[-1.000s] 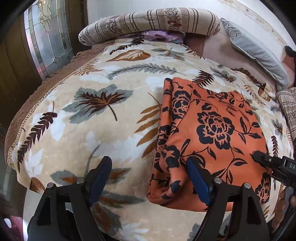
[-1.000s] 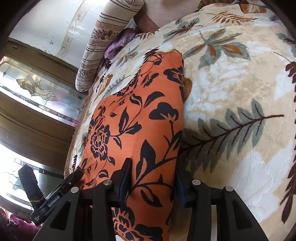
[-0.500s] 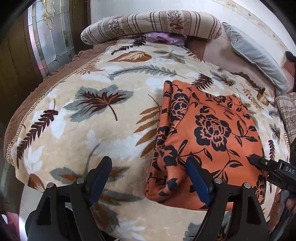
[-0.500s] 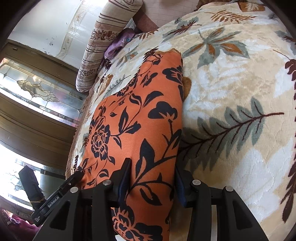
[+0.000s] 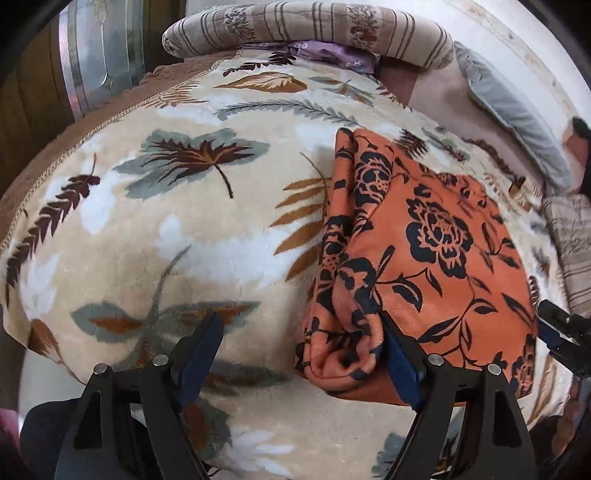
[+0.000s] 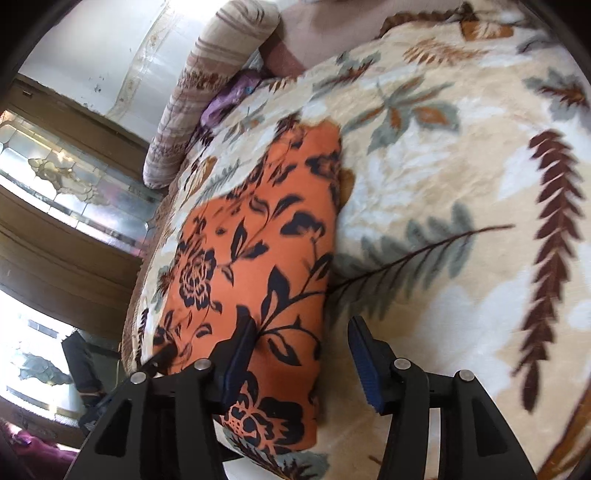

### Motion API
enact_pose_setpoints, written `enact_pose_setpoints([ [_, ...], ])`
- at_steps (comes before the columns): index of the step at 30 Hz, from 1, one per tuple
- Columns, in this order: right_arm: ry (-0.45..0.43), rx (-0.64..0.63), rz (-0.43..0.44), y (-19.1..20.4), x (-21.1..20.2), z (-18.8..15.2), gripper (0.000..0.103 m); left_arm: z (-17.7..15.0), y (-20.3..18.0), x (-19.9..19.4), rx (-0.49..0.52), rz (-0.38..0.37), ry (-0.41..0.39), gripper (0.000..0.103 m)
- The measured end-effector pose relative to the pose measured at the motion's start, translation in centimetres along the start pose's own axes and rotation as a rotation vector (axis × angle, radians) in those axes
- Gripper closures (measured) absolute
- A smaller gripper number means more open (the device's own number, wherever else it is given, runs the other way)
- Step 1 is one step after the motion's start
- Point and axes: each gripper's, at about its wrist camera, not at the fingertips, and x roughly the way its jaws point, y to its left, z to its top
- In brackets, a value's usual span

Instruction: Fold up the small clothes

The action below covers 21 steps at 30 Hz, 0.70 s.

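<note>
**Right tool letting go of the folded orange garment**

Your right tool (image 6: 301, 350) has just been opening, and its pads now stand apart: the left one rests against the top of the orange floral garment (image 6: 258, 251), the right one is clear of the cloth over the leaf-print blanket (image 6: 461, 184). The garment's near right edge lies between them but is not pinched. That reads as a release after laying a fold flat.

Your left tool (image 5: 299, 354) is spread wide and grips nothing. Its right pad sits at the garment's bunched left edge, at about 5 o'clock in the left wrist view; its left pad hovers over bare blanket at 7 o'clock. Placed so, it looks ready to tidy or take that rolled edge.

The garment (image 5: 424, 258) lies on the bed as a compact rectangle, right of centre in the left view. Its left side is a thick roll of layers, the top face smooth. The striped bolster (image 5: 306, 29) runs across at 12 o'clock, well apart, with a grey pillow (image 5: 517, 122) at 2 o'clock.

Judging by the shape, the fold is nearly done; the loose left roll seems the remaining untidy part.
</note>
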Motion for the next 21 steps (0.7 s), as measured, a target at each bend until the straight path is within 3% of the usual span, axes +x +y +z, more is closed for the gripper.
enact_pose_setpoints([
  [6,-0.031,-0.081,0.079,4.6,-0.8,1.6,0.046,0.9,1.3,-3.2,-0.011,-0.061,-0.066,0.020],
  [9,0.017,-0.101,0.147,6.8,1.4,1.6,0.044,2.8,2.4,-3.9,-0.031,-0.157,-0.069,0.020],
  [14,0.111,-0.116,0.125,7.8,5.5,0.0,0.044,7.2,1.6,-0.1,0.012,-0.299,0.037,0.020],
  [18,0.109,-0.154,0.102,7.8,5.8,-0.5,0.043,10.3,-0.4,5.1,0.032,-0.370,0.170,0.022],
  [19,0.112,-0.163,0.099,7.9,5.8,-0.5,0.043,11.1,-0.8,6.3,0.028,-0.378,0.197,0.029],
  [20,0.115,-0.170,0.097,7.8,5.8,-0.6,0.043,12.1,-1.3,7.7,0.026,-0.383,0.223,0.044],
  [21,0.117,-0.175,0.096,8.0,5.9,-0.6,0.043,12.4,-1.6,8.2,0.033,-0.389,0.225,0.053],
])
